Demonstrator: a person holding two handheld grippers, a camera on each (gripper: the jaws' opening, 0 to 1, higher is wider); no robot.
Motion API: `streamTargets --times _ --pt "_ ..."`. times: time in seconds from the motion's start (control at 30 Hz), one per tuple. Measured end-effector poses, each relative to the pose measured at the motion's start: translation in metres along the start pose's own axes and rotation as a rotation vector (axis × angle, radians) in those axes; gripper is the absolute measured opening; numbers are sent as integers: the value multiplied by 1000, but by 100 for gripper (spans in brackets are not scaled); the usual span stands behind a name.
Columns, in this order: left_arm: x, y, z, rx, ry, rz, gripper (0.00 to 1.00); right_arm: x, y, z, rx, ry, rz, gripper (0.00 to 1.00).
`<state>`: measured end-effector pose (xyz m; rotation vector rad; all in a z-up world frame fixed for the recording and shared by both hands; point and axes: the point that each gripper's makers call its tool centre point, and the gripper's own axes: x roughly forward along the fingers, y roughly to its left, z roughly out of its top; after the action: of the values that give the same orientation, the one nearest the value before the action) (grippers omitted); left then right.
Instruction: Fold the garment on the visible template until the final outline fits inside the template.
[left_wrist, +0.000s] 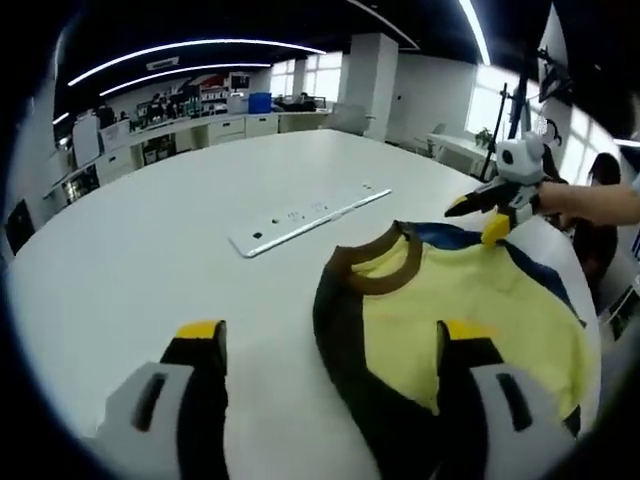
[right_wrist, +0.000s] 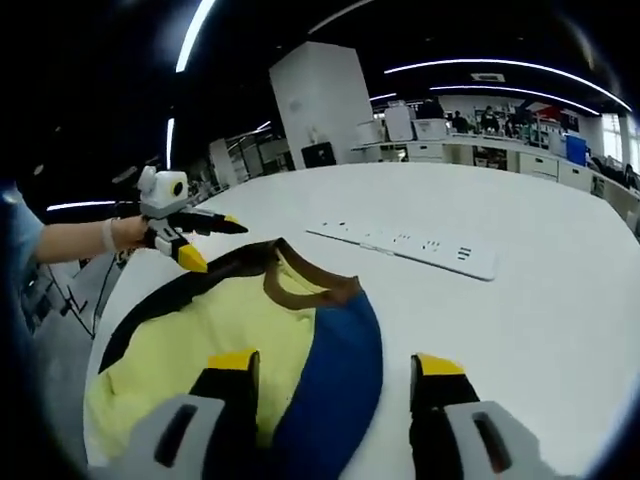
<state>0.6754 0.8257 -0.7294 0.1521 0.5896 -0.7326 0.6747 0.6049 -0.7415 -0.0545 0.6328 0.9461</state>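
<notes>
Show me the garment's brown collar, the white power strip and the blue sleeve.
brown collar (left_wrist: 385, 268): left gripper view, front band of the neckline.
white power strip (right_wrist: 415, 243): right gripper view, middle of its top face.
blue sleeve (right_wrist: 335, 375): right gripper view, mid-panel.

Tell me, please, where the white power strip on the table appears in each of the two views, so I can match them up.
Left gripper view: the power strip lies left of centre, slanting up to the right, beyond the garment's brown collar.
Right gripper view: the power strip lies right of centre, slanting down to the right, beyond the same collar.
Shared landmark: the yellow garment with its brown collar, on the white table.
</notes>
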Motion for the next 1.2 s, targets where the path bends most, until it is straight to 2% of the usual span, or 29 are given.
streamTargets --times 0.03,0.13,0.3,0.47,0.73,0.9,1.2 --pt "-2 -1 0 16 1 9 97 -1 1 -1 4 2 6 74" --pt "-7 -11 -1 -6 0 -38 99 -6 6 -4 19 5 17 85" --pt "-14 -21 -1 -8 0 -73 99 -13 14 -11 3 33 29 97" --pt "-23 -25 2 -15 -8 -76 99 -21 19 -13 -8 41 33 100" --pt "-40 -31 8 -20 -17 -70 99 -33 24 -11 -12 37 24 100" --pt "-52 -45 9 -15 -27 -69 99 -46 32 -13 -16 30 23 100" --pt "-73 -66 0 -11 -26 -68 99 -71 46 -26 -11 37 10 99"
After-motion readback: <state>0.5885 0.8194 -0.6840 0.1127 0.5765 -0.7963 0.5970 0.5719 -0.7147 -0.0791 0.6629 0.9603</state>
